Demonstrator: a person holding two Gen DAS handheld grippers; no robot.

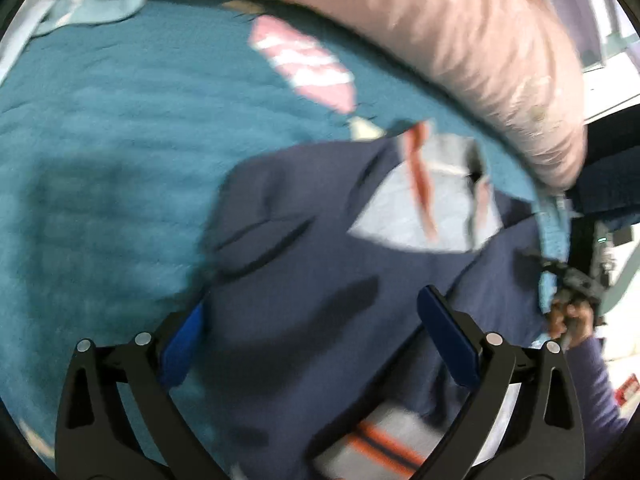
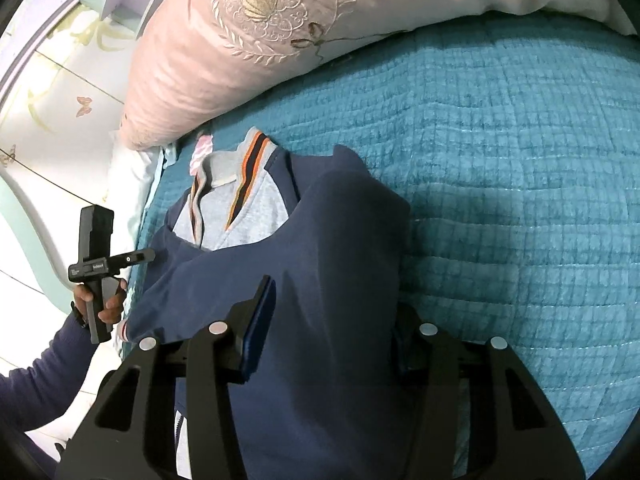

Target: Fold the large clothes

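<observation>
Where a teal quilted bedspread [image 2: 500,152] covers the bed, a navy sweatshirt with grey collar and orange stripes [image 2: 304,272] is laid near a pink embroidered pillow [image 2: 248,36]; pale butterfly-patterned flooring is seen beside the bed. The left wrist view is smeared by blur. The left gripper [image 1: 316,320] is held wide open above navy cloth. On the right gripper [image 2: 332,320], one finger is hidden by folded fabric lying between half-closed jaws; a grip cannot be confirmed.
</observation>
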